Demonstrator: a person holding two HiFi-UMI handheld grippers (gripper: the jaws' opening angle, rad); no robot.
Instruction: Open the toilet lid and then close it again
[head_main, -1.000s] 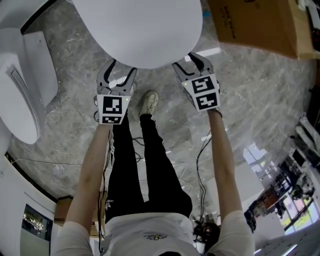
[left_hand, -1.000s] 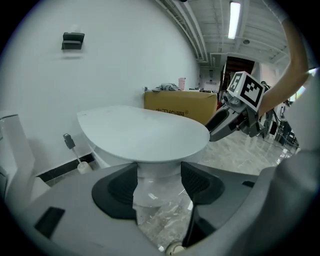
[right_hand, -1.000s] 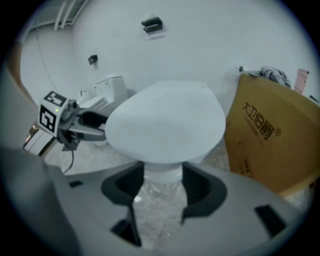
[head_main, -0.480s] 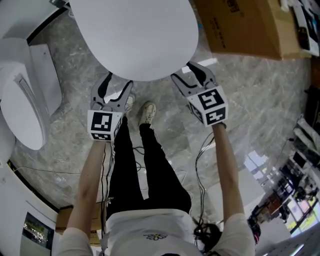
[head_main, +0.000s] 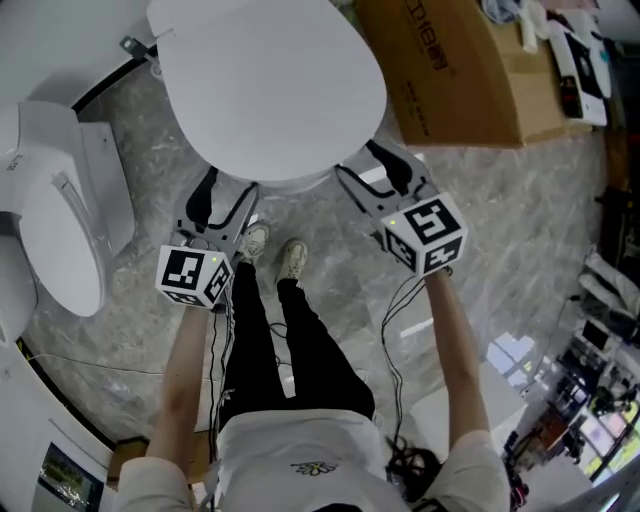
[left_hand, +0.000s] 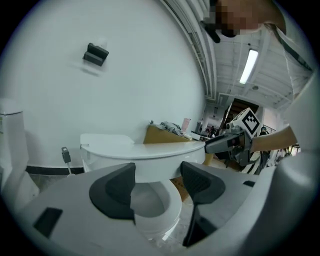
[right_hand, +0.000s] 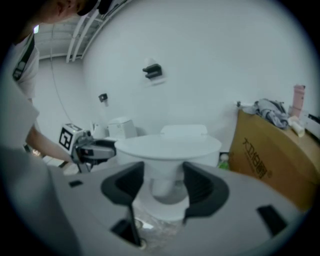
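White and shut flat over its bowl, the toilet lid (head_main: 270, 90) fills the 12 o'clock part of our head view, its rounded front edge turned toward us. We hold the left hand-held gripper (head_main: 228, 192) at about 7 o'clock of the lid and the right hand-held gripper (head_main: 358, 160) at about 5 o'clock, both with their tips close under the front rim. Whether either tip touches the rim we cannot tell.

Seen along its own jaws, the left hand-held gripper stands apart and clamps nothing; between its dark pads we see only the bowl beneath the lid, some way off. The right hand-held gripper is likewise apart and empty, with the bowl framed in its gap. Each gripper view also catches the other gripper level with the lid's edge.

Grey marbled floor (head_main: 520, 230) spreads beneath us, and our pale shoes (head_main: 292, 258) stand at 6 o'clock of the bowl, between the two arms. A brown cardboard box (head_main: 470, 80) sits at 2 o'clock, just beside the toilet. A second toilet (head_main: 50, 230) lies at 9 o'clock, well apart from the first.
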